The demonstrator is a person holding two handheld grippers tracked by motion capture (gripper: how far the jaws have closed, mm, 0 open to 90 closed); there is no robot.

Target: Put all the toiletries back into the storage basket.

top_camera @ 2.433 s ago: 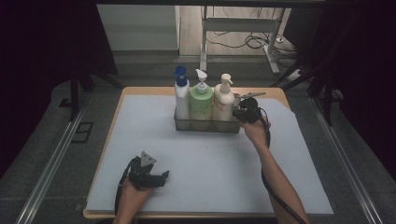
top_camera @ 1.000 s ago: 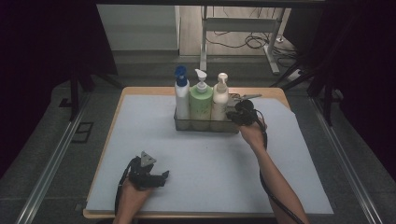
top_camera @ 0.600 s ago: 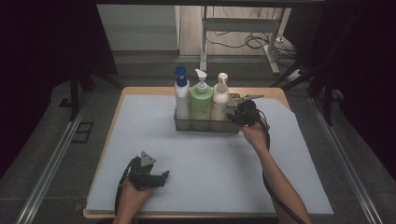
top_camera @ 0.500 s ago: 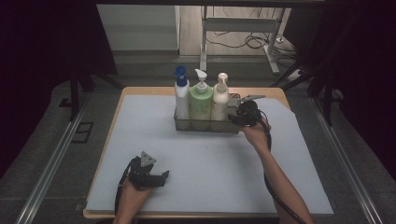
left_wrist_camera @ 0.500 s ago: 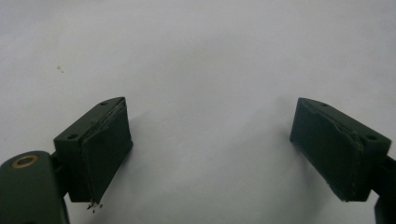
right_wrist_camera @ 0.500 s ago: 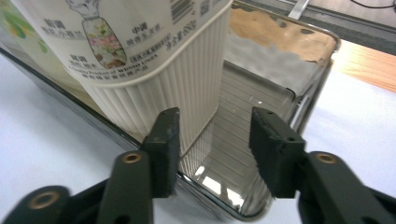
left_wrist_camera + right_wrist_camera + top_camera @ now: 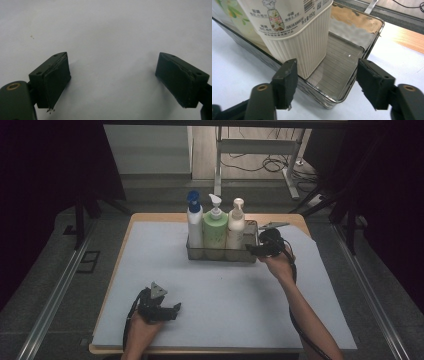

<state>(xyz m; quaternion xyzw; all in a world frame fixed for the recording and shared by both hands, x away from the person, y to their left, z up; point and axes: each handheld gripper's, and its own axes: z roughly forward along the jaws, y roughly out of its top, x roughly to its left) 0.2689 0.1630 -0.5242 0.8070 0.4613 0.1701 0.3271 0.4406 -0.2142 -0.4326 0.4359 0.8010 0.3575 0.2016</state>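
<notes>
A metal wire basket (image 7: 248,255) stands at the back middle of the table. It holds a blue-capped white bottle (image 7: 194,222), a green pump bottle (image 7: 215,232) and a cream pump bottle (image 7: 235,227), all upright. My right gripper (image 7: 252,249) is at the basket's right end, open, with nothing between its fingers. In the right gripper view its jaws (image 7: 325,82) straddle the basket's near corner (image 7: 329,100), with the ribbed cream bottle (image 7: 299,45) just ahead on the left and bare basket floor to the right. My left gripper (image 7: 174,310) rests open on the mat near the front edge, also seen open as the left gripper (image 7: 112,77).
A white mat (image 7: 225,295) covers most of the wooden table (image 7: 300,218). Dark floor and metal rails (image 7: 55,290) run along both sides, and a desk frame with cables (image 7: 260,165) stands beyond the table.
The cream bottle has shifted slightly left in the basket. The right gripper has edged back a little from it. The left gripper has stayed put.
</notes>
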